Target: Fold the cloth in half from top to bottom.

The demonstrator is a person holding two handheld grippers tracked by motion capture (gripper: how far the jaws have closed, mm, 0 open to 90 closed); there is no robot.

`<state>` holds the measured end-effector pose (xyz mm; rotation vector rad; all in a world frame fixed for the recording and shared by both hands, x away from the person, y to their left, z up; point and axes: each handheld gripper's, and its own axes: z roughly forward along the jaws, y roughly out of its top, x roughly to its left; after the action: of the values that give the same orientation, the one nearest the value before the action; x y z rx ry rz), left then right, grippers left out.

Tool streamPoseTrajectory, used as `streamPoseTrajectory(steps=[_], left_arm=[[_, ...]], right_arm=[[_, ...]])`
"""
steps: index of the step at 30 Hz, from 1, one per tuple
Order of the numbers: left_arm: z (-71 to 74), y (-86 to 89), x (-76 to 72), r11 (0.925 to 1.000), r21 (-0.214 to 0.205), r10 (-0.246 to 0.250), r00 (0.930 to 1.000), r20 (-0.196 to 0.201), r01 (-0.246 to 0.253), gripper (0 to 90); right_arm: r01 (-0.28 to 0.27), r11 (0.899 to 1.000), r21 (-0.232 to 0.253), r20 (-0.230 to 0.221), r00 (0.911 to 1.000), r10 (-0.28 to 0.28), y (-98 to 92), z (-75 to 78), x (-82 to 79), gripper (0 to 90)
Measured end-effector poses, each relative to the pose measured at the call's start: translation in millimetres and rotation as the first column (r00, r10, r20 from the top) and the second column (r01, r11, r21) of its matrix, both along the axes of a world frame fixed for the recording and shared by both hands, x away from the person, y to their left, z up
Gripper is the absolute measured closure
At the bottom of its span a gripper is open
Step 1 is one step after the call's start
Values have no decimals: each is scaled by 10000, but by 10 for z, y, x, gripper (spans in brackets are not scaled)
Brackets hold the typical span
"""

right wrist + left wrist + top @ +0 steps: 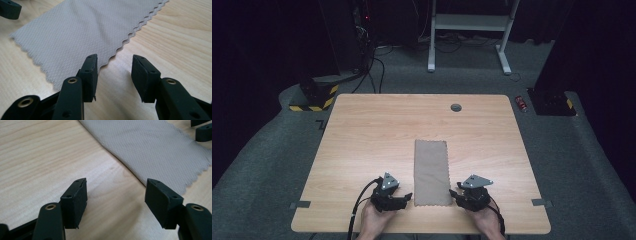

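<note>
Cloth: a tan cloth [431, 172] is laid flat on the worktop [362, 145], folded into a long strip with wavy cut edges. It is found in the middle of the near half, between the two grippers.
Left gripper: the left gripper [404, 198] is held just beside the near left corner of the cloth. Its jaws are set wide apart, and only bare wood is seen between them. The cloth is not touched by them.
Right gripper: the right gripper [455, 194] is held just beside the near right corner of the cloth. Its jaws are set apart with nothing gripped. One jaw is seen over the cloth's wavy edge, the other over wood.
In the way: nothing is seen between the grippers and the cloth.
Other things: a small round grey plug [456, 107] is set in the far part of the worktop. Two bits of grey tape [300, 204] are stuck at the near side edges.
Worktop: light wood with soft lines is seen, and the corners are rounded.
Room: a grey carpet [562, 150] is laid all around. A white frame [469, 22] is stood at the back, black cables [374, 70] are trailed on the floor, and a yellow-and-black striped block [314, 97] is placed by the far left corner. The rest is dark.
</note>
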<state>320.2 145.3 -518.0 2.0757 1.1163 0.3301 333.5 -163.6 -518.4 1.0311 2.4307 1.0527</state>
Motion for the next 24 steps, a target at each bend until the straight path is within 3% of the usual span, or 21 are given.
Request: streamPoseTrajectory(steps=[12,16,24], left_arm=[[38,-71,422,9976,-456,510,9986,-161,-516,360],[51,-154,578,9968,-289,738,9972,-75,-740,372],[63,-187,738,9954,-185,941,9956,-36,-942,378]], right_arm=[[239,9997,50,-151,9996,-238,43,12,137,664],[200,9998,70,-190,9996,-199,77,12,173,687],[222,9995,221,-56,9997,-221,96,44,245,687]])
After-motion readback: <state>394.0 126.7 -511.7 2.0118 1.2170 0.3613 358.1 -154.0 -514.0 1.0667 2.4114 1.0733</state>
